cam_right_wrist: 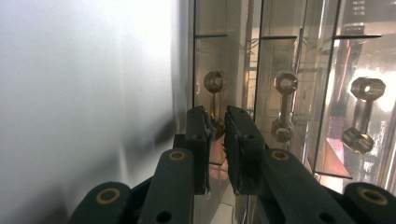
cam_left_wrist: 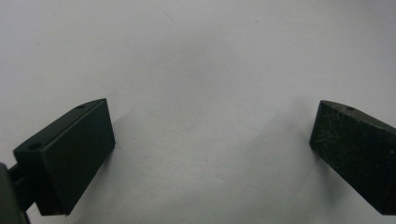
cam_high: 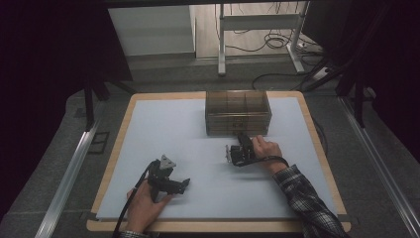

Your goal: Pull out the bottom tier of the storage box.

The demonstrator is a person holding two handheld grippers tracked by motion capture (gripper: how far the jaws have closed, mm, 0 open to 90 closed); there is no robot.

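— High view: smoky clear drawer box (cam_high: 238, 113) at the tabletop's (cam_high: 163, 129) far edge; contents unreadable. Right gripper (cam_high: 241, 140) at its front, left gripper (cam_high: 185, 184) low on bare sheet, room all round.

— Left gripper view?

— Left gripper (cam_left_wrist: 212, 140) jaws spread wide, nothing between.

— Right gripper view?

— Right gripper (cam_right_wrist: 219, 125) jaws nearly together, pinching a brass drawer handle (cam_right_wrist: 215, 95); two more handles (cam_right_wrist: 284, 105) beside. Interior glare-blurred.

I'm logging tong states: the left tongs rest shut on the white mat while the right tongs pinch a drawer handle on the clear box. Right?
Not quite: the left tongs are open, jaws wide apart over the white mat, as the left gripper view shows. The right tongs do pinch a drawer handle on the clear box.
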